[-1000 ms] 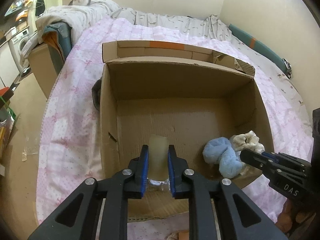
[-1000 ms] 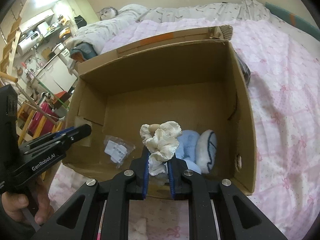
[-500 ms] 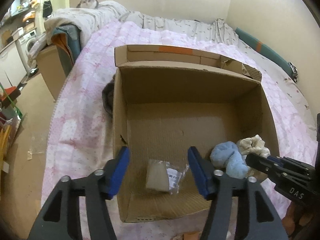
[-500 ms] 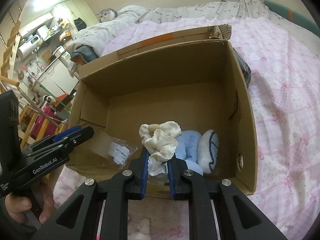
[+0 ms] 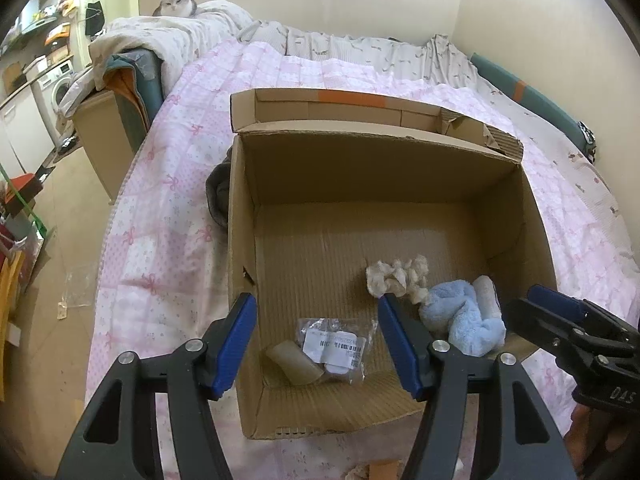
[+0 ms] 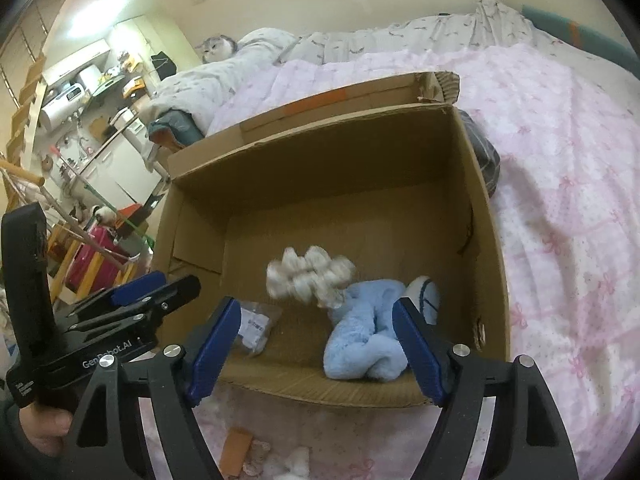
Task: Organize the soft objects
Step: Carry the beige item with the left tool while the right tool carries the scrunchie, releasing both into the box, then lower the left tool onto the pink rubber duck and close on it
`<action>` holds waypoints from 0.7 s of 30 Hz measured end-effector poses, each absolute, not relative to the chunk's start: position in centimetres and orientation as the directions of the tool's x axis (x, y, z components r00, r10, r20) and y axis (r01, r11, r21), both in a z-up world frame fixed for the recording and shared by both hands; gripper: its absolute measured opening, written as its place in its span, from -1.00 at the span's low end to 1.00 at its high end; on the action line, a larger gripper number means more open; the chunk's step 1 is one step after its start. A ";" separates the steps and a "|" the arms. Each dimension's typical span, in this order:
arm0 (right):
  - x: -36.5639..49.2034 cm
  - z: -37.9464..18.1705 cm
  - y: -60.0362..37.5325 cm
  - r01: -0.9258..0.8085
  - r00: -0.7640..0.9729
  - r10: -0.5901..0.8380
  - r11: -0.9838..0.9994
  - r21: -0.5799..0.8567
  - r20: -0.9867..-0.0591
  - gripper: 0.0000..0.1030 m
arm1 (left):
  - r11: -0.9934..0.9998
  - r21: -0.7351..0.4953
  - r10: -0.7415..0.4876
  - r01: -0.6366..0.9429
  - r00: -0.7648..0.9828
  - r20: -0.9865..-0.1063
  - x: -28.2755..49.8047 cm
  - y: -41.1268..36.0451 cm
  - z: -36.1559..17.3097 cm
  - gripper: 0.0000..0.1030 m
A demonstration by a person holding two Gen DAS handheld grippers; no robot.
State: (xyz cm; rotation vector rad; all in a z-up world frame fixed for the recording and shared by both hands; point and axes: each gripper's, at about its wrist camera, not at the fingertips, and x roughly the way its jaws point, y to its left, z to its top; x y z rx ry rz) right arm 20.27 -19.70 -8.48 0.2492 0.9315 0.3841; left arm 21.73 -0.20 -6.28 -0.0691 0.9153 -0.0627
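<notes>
An open cardboard box (image 5: 372, 168) (image 6: 484, 240) stands on the pink bed. Inside lie a clear plastic packet with a beige item (image 5: 326, 350) (image 6: 256, 326), a cream fluffy scrunchie (image 5: 396, 276) (image 6: 310, 276), blurred in the right wrist view, a light blue fuzzy cloth (image 5: 464, 316) (image 6: 366, 340) and a white rolled item (image 5: 486, 290) (image 6: 422, 292). My left gripper (image 5: 318, 344) is open and empty above the packet. My right gripper (image 6: 316, 344) is open and empty above the box's near edge; it also shows in the left wrist view (image 5: 556, 312).
A dark bundle (image 5: 218, 196) (image 6: 486, 164) lies against the box's outer side. A cat (image 5: 176, 0) sits on bedding at the head of the bed. A smaller box (image 5: 100, 136) stands beside the bed. Small fluffy items (image 6: 280, 460) lie on the bed below the box.
My left gripper opened and dropped the packet into the box. My right gripper opened and released the cream scrunchie, which has fallen into the box beside the blue cloth.
</notes>
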 end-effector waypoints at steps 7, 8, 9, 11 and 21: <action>19.9 -7.7 -19.9 -0.213 0.540 0.423 0.905 0.368 -0.728 0.61 | 0.996 -0.084 -0.083 0.026 0.615 -0.784 20.7 0.0 -5.3 0.16; 19.7 -7.5 -19.9 -0.216 0.541 0.426 0.904 0.369 -0.725 0.61 | 0.996 -0.083 -0.082 0.027 0.616 -0.783 20.5 0.0 -5.1 0.16; 19.5 -7.3 -19.9 -0.220 0.542 0.426 0.904 0.366 -0.725 0.61 | 0.997 -0.078 -0.078 0.027 0.618 -0.782 20.2 0.1 -4.9 0.16; 18.9 -6.9 -19.7 -0.226 0.544 0.415 0.909 0.350 -0.729 0.61 | 0.997 -0.071 -0.069 0.021 0.619 -0.782 19.7 0.2 -4.5 0.16; 15.0 -5.7 -20.9 -0.225 0.515 0.422 0.907 0.357 -0.746 0.61 | 0.997 -0.074 -0.065 0.009 0.594 -0.802 15.8 1.8 -3.2 0.16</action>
